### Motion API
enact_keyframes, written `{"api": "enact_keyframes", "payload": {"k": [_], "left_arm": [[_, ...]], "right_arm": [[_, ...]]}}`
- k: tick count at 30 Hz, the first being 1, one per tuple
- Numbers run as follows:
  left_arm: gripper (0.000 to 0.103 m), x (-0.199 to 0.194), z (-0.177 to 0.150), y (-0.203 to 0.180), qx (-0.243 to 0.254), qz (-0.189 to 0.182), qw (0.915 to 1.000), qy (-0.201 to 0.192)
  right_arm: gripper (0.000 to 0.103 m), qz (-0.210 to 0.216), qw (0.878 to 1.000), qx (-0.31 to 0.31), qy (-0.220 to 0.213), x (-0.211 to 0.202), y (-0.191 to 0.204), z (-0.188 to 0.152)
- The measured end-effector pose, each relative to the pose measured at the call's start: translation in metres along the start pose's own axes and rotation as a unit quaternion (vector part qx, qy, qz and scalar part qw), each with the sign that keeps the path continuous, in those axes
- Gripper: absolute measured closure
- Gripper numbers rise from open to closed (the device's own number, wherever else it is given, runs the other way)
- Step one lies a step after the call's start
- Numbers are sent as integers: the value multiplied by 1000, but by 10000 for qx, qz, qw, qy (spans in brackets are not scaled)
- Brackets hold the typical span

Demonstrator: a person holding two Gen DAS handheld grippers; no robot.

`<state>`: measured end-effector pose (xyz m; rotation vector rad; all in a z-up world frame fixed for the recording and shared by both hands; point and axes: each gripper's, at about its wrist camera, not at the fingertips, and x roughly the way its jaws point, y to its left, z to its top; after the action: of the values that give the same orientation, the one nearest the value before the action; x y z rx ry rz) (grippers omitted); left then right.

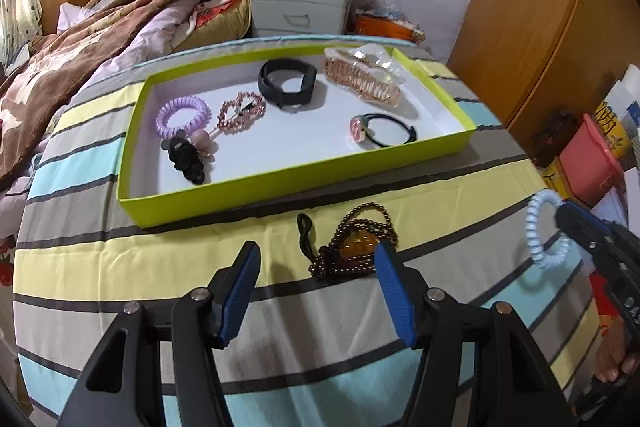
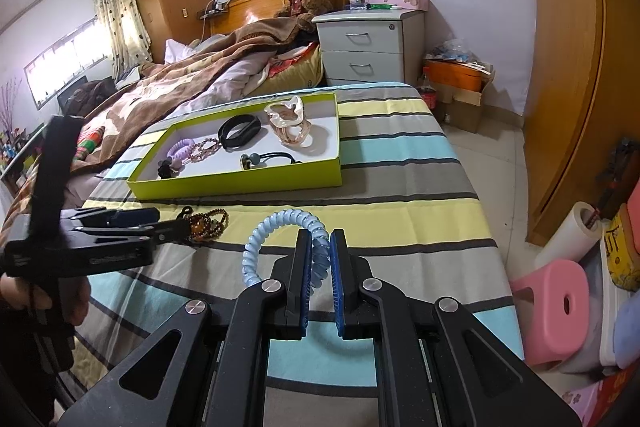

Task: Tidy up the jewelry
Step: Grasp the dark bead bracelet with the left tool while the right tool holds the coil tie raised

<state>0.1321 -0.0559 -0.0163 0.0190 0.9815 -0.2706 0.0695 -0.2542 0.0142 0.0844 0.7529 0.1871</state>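
The right gripper (image 2: 320, 251) is clamped on a pale blue spiral hair tie (image 2: 276, 227), a coiled telephone-cord ring of glossy plastic. One side of the ring is pinched between the blue ribbed pads (image 2: 306, 267), and the rest loops up and to the left of the fingers, held clear above the striped cloth (image 2: 400, 227). From the left wrist camera the same blue spiral hair tie (image 1: 538, 227) hangs at the far right, gripped by the right gripper (image 1: 570, 223).

The left gripper (image 1: 316, 259) stands wide apart, holding nothing. Just ahead of it, toward its right finger, a dark brown bead bracelet (image 1: 360, 239) lies in a heap on the cloth, several strands of small round beads around an amber-coloured stone, with a black cord loop at its left. The right finger's tip overlaps the heap in this view; whether it touches cannot be told.

Beyond the bracelet sits a shallow lime-green box lid (image 1: 280, 187) with a white floor. Inside it lie a purple spiral hair tie (image 1: 182, 117), a pink beaded heart-shaped piece (image 1: 240, 113), a black flower clip (image 1: 186, 157), a black wristband (image 1: 288, 83), a rose-gold hair claw (image 1: 360, 79), and a black elastic with a pink charm (image 1: 380, 131). All lie apart except the purple tie, heart piece and black clip, which crowd together at the lid's left end.
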Motion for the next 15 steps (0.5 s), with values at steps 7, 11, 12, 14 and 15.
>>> {"api": "enact_keyframes", "payload": {"k": [7, 11, 12, 14, 15], "left_arm": [[42, 13, 4, 2, -29, 120, 9999, 86], [46, 15, 3, -1, 16, 190, 9998, 74], [49, 15, 3, -3, 46, 177, 9998, 74], [60, 15, 4, -7, 119, 132, 9998, 81], [63, 15, 4, -9, 148, 97, 9998, 82]], "right_arm": [[94, 14, 10000, 9, -26, 1, -2, 2], [94, 15, 10000, 5, -35, 2, -2, 3], [94, 24, 10000, 4, -37, 3, -2, 3], [94, 25, 10000, 3, -42, 2, -2, 3], [94, 24, 10000, 5, -39, 2, -2, 3]]}}
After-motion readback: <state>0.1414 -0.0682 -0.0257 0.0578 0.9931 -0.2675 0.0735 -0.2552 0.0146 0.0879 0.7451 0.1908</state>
